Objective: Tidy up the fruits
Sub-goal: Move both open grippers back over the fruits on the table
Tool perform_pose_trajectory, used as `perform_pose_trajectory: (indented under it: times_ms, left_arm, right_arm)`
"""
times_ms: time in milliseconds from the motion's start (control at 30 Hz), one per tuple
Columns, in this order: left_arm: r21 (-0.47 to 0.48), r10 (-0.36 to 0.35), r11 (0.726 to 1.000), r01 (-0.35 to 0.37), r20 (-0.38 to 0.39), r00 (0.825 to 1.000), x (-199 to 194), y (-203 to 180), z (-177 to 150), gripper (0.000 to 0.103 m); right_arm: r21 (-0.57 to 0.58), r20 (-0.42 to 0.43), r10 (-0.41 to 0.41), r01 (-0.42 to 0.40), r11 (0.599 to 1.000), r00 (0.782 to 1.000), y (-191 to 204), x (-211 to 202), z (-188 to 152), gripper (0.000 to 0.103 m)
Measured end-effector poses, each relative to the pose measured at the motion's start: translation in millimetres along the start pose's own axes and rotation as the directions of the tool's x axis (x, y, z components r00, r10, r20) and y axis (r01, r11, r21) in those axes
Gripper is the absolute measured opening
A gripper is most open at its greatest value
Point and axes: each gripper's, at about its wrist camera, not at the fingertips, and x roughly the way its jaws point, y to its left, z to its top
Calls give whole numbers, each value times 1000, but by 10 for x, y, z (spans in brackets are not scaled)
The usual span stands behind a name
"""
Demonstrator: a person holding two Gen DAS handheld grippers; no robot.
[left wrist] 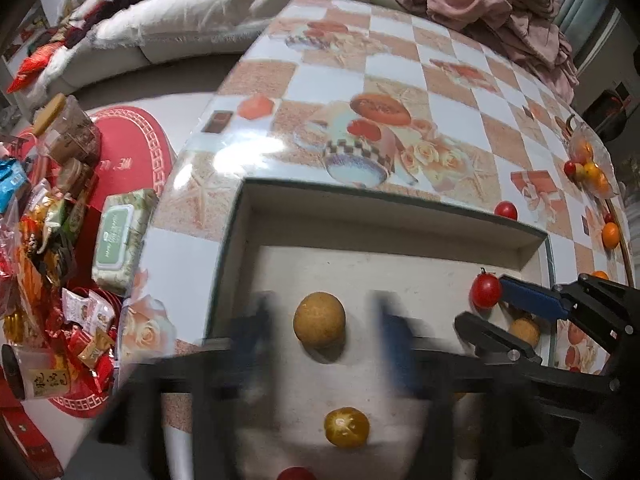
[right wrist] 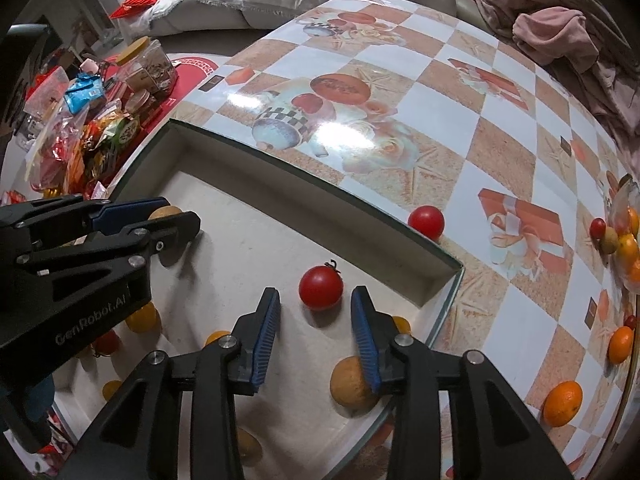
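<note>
Right wrist view: my right gripper (right wrist: 316,334) jaws are released around nothing, the tomato (right wrist: 321,288) just ahead in the tray (right wrist: 320,184); a nudge may roll it. Left gripper (left wrist: 320,332) also released.

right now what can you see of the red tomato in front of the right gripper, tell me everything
The red tomato is small, round, glossy and smooth-skinned, with a dark dried stem tuft on top. It sits on the pale floor of the shallow white box, near its far wall. It lies just beyond the right gripper, whose blue-padded fingers are open and not touching it.
</note>
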Motion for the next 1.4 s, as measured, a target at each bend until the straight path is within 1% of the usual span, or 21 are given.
perform_pose_trajectory:
  times_ms: [33, 67, 100, 200, 367, 500, 567, 633, 700, 800, 933, 1100, 1267, 1333, 1400]
  left_arm:
    - [6, 0, 1000, 0, 9, 1000, -21, -13, -3, 71]
    - [21, 24, 999, -24, 12, 1000, -34, -43, -5, 71]
    - [25, 29, 999, -29, 11, 1000, -37, -54, -3, 71]
    - [7, 20, 1000, -20, 13, 1000, -78, -26, 11, 71]
    - [-27, 29, 999, -28, 52, 998, -246, 67, 49, 71]
    - [-56, 41, 998, -36, 90, 995, -432, 148, 84, 71]
    - [-55, 44, 998, -39, 102, 994, -507, 162, 92, 71]
    - [-51, 57, 997, -52, 114, 992, -564, 160, 93, 71]
    - [-52, 58, 997, -52, 120, 991, -622, 157, 92, 71]
    - [-36, 59, 998, -55, 122, 991, -682, 105, 92, 71]
    - [18, 38, 999, -40, 118, 992, -745, -116, 51, 71]
    - [106, -17, 994, 7, 100, 995, -790, -557, -73, 71]
    - [204, -86, 976, 72, 64, 994, -816, -1107, -267, 71]
    - [255, -102, 963, 86, 49, 994, -813, -1348, -363, 71]
    - [284, -113, 954, 100, 31, 993, -801, -1511, -438, 71]
  right_arm:
    - [-2, -2, -3, 3, 1000, 1000, 4, 0, 0, 41]
    - [-7, -3, -3, 3, 1000, 1000, 13, -2, -4, 41]
    - [-11, -4, -4, 4, 1000, 1000, 19, -4, -9, 41]
    - [-20, -2, -11, 11, 1000, 1000, 35, -9, -24, 41]
    - [-27, 10, 9, -9, 1000, 1000, 68, -52, -21, 57]
    - [-26, 25, 19, -18, 999, 1000, 89, -111, -13, 65]
    - [-26, 34, 33, -32, 999, 999, 103, -159, -9, 72]
    - [-27, 51, 38, -37, 999, 998, 122, -220, -4, 78]
    - [-25, 74, 34, -33, 999, 997, 138, -311, 7, 79]
    - [-14, 86, 41, -40, 999, 995, 123, -418, 0, 79]
    - [28, 98, 23, -25, 999, 995, -23, -586, -91, 79]
    - [132, 97, -11, -2, 991, 995, -387, -784, -385, 79]
    - [257, 67, -63, 44, 965, 996, -847, -965, -849, 79]
    - [306, 44, -78, 61, 950, 996, -1031, -1014, -1053, 79]
    - [346, 18, -95, 82, 935, 995, -1195, -1057, -1258, 79]
